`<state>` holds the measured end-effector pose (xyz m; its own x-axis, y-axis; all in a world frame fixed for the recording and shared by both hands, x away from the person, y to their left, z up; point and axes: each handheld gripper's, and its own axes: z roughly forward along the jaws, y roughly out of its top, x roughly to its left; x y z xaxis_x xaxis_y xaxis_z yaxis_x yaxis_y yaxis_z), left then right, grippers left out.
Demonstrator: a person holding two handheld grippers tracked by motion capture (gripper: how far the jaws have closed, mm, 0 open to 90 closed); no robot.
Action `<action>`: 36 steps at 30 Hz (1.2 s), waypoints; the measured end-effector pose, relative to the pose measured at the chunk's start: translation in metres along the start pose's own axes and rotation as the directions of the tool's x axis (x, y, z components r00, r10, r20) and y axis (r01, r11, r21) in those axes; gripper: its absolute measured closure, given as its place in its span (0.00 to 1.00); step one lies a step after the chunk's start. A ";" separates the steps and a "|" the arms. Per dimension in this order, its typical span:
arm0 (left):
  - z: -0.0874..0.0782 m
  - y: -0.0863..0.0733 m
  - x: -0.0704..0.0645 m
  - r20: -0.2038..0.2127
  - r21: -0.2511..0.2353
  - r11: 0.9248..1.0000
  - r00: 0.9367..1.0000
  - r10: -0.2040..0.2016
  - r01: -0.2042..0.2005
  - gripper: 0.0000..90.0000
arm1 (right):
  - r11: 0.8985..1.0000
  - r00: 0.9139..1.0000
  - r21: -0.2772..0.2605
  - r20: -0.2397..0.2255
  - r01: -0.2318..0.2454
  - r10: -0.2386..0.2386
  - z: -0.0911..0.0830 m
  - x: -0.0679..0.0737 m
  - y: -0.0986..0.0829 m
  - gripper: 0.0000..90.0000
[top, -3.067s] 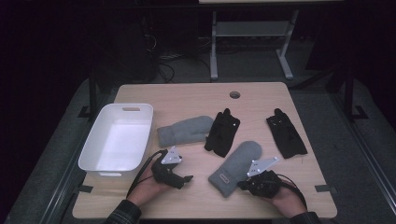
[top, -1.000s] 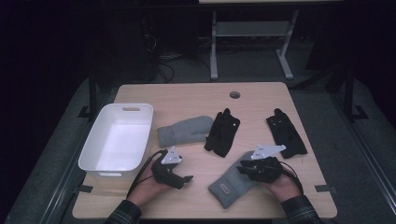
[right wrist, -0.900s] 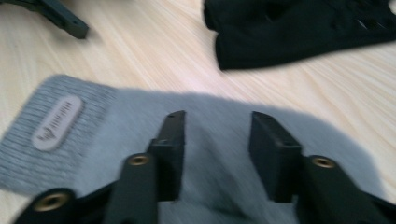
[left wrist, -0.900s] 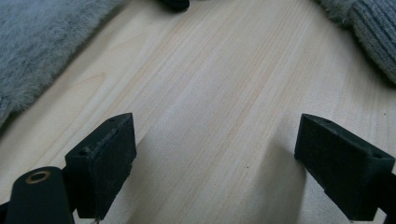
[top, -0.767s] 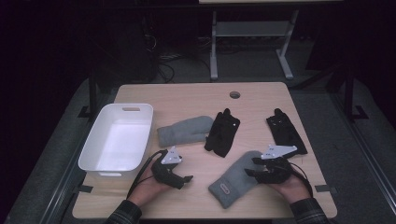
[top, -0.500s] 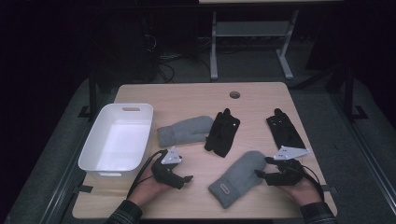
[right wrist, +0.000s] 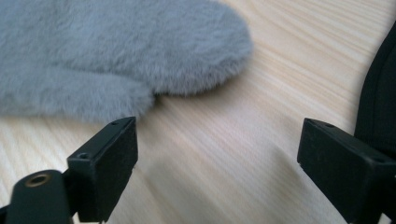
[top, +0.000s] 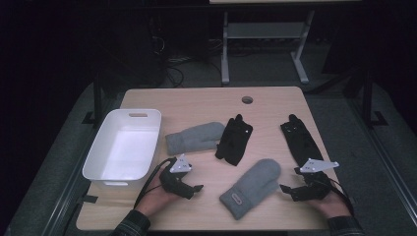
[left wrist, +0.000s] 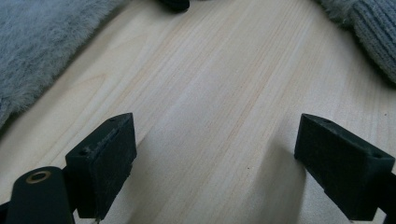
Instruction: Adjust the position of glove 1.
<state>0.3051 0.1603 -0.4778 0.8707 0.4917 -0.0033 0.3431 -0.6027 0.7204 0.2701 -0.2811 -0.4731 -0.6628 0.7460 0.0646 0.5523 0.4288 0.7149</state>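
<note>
Backed off to its right, the right gripper (top: 287, 191), jaws apart, faces the soft, light grey mitten (top: 252, 187); pinch its fluffy edge.

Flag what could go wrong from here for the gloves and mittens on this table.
The right gripper stands open between the near grey mitten and the right black glove; a careless close might catch the glove instead, or only pinch the mitten's fluffy edge and slip. The far grey mitten appears to touch the middle black glove, so lifting one could drag the other. The open left gripper sits low on the table.
</note>
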 end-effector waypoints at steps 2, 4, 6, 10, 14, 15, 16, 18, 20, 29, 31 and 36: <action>0.000 0.000 0.000 0.000 0.000 1.000 1.000 0.000 0.000 0.13 | 1.000 1.000 -0.010 -0.006 0.007 -0.007 -0.001 -0.002 -0.005 0.12; 0.000 0.000 0.000 0.000 -0.001 1.000 1.000 -0.001 0.001 0.13 | 1.000 1.000 -0.012 -0.011 0.003 -0.003 -0.001 -0.003 -0.006 0.12; 0.000 0.000 0.000 0.000 -0.002 1.000 1.000 -0.003 0.003 0.13 | 1.000 1.000 -0.002 0.002 0.002 -0.002 0.002 -0.003 -0.007 0.11; 0.000 0.000 0.000 -0.003 -0.004 1.000 1.000 -0.010 0.010 0.14 | 1.000 1.000 -0.003 0.022 0.014 -0.013 0.005 -0.002 -0.008 0.10; 0.000 0.006 0.003 0.009 0.014 1.000 1.000 -0.023 0.023 0.16 | 1.000 1.000 -0.001 0.027 0.014 -0.014 0.005 -0.003 -0.008 0.10; 0.000 0.008 0.003 0.010 0.016 1.000 1.000 -0.026 0.026 0.16 | 1.000 1.000 0.000 0.027 0.014 -0.014 0.005 -0.003 -0.008 0.10; 0.000 0.010 0.003 0.004 0.016 1.000 1.000 -0.027 0.027 0.16 | 1.000 1.000 -0.001 0.027 0.013 -0.012 0.005 -0.003 -0.008 0.10; -0.001 0.015 0.004 -0.001 0.019 0.999 0.999 -0.037 0.037 0.20 | 1.000 1.000 -0.001 0.027 0.012 -0.012 0.005 -0.003 -0.008 0.10; 0.000 0.021 0.005 0.000 0.014 0.999 0.999 -0.053 0.053 0.22 | 1.000 1.000 -0.001 0.028 0.012 -0.012 0.005 -0.003 -0.008 0.10; 0.000 0.052 0.017 -0.047 0.020 0.999 0.998 -0.048 0.049 0.31 | 1.000 0.999 -0.002 0.034 0.001 -0.001 0.004 -0.002 -0.009 0.10; -0.001 0.060 0.022 -0.045 0.029 0.998 0.998 -0.049 0.050 0.33 | 1.000 0.999 -0.002 0.034 0.002 -0.002 0.004 -0.002 -0.009 0.10; 0.001 0.076 0.038 -0.087 0.018 0.997 0.993 -0.077 0.079 0.35 | 1.000 0.999 -0.002 0.034 0.001 -0.001 0.004 -0.002 -0.009 0.10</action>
<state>0.3650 0.1328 -0.4243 0.8079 0.5893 0.0011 0.4170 -0.5730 0.7056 0.2689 -0.2846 -0.4825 -0.6455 0.7627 0.0402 0.5507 0.4283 0.7165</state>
